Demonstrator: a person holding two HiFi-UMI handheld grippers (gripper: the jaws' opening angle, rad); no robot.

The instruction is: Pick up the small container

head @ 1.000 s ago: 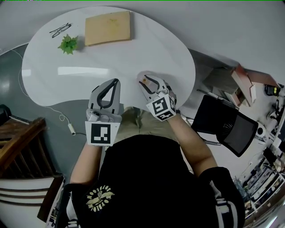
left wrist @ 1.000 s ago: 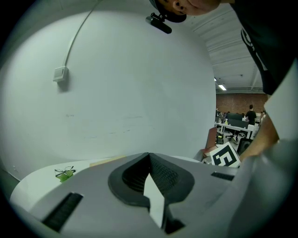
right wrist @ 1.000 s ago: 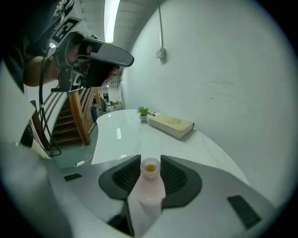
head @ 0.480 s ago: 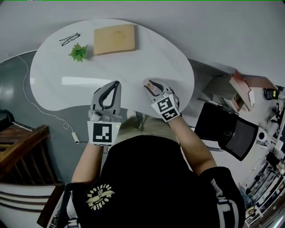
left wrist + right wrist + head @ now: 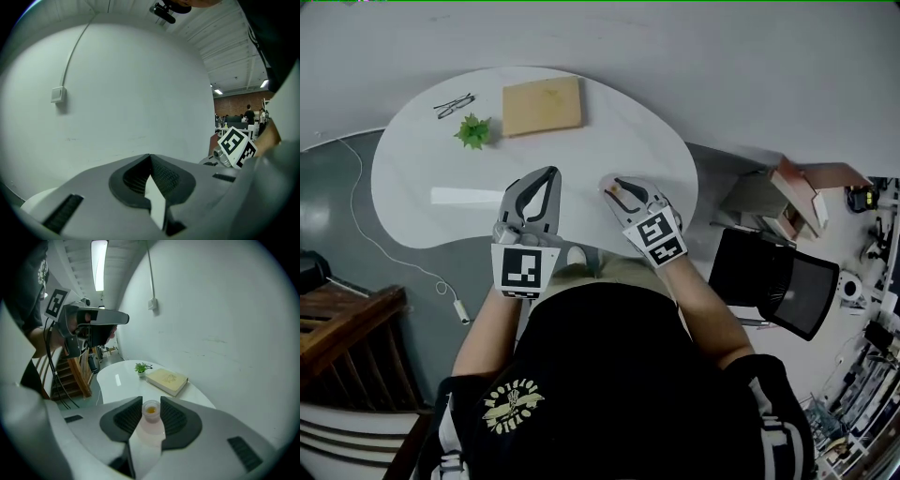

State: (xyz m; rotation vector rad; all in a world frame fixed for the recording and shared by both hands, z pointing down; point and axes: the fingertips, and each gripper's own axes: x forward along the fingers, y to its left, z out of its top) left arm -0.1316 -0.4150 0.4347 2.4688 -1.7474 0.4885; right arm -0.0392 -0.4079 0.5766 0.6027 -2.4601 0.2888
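The small container (image 5: 151, 411) is a clear little tub with something orange inside. It sits upright between the dark pads of my right gripper (image 5: 151, 401), which is shut on it and holds it above the white table (image 5: 117, 376). In the head view the right gripper (image 5: 620, 187) hangs over the table's near edge, and the small container (image 5: 624, 193) shows only as a small orange spot between its jaws. My left gripper (image 5: 550, 173) is beside it on the left, jaws shut with nothing in them. In the left gripper view the left gripper (image 5: 150, 157) points at a bare white wall.
On the far side of the white table (image 5: 581, 150) lie a tan book (image 5: 542, 105), a small green plant (image 5: 472, 130) and a pair of glasses (image 5: 453, 105). A black chair (image 5: 773, 281) stands to the right. A white cable (image 5: 356, 187) trails on the floor at the left, near wooden stairs (image 5: 342, 328).
Both grippers have moved a little forward over the table's near edge, with the container still in the right one. The head view has shifted, so the table sits lower in the picture.
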